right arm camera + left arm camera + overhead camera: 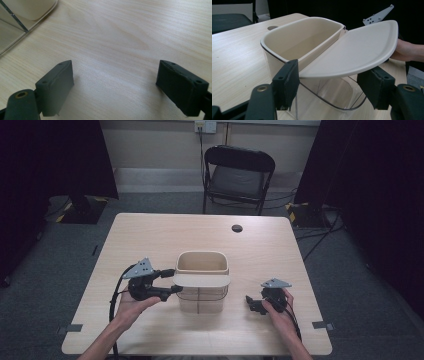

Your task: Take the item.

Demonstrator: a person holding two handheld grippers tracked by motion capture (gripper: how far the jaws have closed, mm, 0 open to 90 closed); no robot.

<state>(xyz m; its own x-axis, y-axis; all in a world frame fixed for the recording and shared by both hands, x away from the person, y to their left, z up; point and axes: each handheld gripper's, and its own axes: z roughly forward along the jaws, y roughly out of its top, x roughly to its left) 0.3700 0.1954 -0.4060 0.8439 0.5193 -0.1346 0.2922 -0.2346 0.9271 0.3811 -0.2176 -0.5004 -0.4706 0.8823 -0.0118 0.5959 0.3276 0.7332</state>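
**At the bin: jaws around the lid**

In the middle of the desk [150, 235] stands the bin [201, 282]. Left gripper [169, 280] has its jaws released around the lid [354, 53] edge. Right gripper [252, 304], right of the bin, is released, empty.

A black folding chair [239, 174] stands beyond the table [150, 240], well past both tongs; a dark round hole [237, 228] marks the tabletop ahead of them.

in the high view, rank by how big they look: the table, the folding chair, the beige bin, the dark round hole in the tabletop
1. table
2. folding chair, though it stands farther from the camera, so it looks smaller than it is
3. beige bin
4. dark round hole
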